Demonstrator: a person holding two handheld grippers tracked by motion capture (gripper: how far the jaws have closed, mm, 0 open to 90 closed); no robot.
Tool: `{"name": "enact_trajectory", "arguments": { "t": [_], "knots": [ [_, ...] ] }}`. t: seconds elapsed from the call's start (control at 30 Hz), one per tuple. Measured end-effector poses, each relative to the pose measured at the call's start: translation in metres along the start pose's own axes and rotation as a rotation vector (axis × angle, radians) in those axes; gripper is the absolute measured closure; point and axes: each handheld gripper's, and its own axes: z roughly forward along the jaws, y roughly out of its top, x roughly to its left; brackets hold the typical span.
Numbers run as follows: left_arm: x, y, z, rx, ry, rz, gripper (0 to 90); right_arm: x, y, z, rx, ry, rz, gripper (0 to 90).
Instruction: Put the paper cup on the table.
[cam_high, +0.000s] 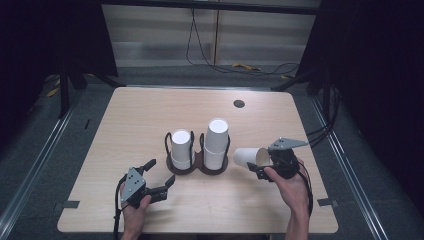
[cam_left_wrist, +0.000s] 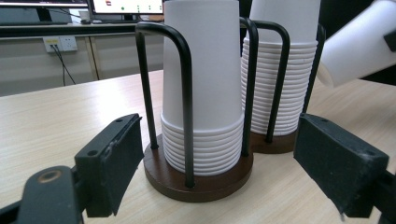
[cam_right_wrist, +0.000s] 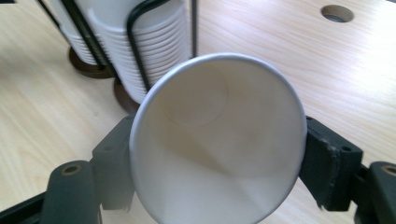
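From above, the right gripper (cam_high: 261, 169) grasps a paper cup (cam_high: 246, 157) on its side, just right of the cup holder (cam_high: 197, 167). The left gripper (cam_high: 159, 176) sits released on the tabletop (cam_high: 150, 110). The left gripper view shows jaws spread before two stacks (cam_left_wrist: 205, 93). The right gripper view shows jaws clamping the cup's rim.

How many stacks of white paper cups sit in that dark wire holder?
2: the shorter left stack of white paper cups and the taller right stack, each in its own ring of the dark wire holder. One loose white paper cup sits in the right gripper.
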Motion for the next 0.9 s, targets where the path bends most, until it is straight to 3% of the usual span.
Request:
{"name": "enact_trajectory", "arguments": {
  "t": [0.23,0.63,0.9],
  "knots": [
    [0.000,-0.001,-0.001,-0.012,-0.004,0.004,15.7,-0.012,0.022,-0.002,0.054,-0.002,-0.010,24.0],
    [-0.001,0.000,-0.001,-0.008,-0.010,0.018,15.7,-0.026,0.048,0.017,0.273,-0.004,-0.069,23.9],
    [-0.002,0.000,-0.001,-0.005,-0.011,0.026,15.7,-0.028,0.060,0.034,0.420,-0.053,-0.112,23.8]
  ]
}}
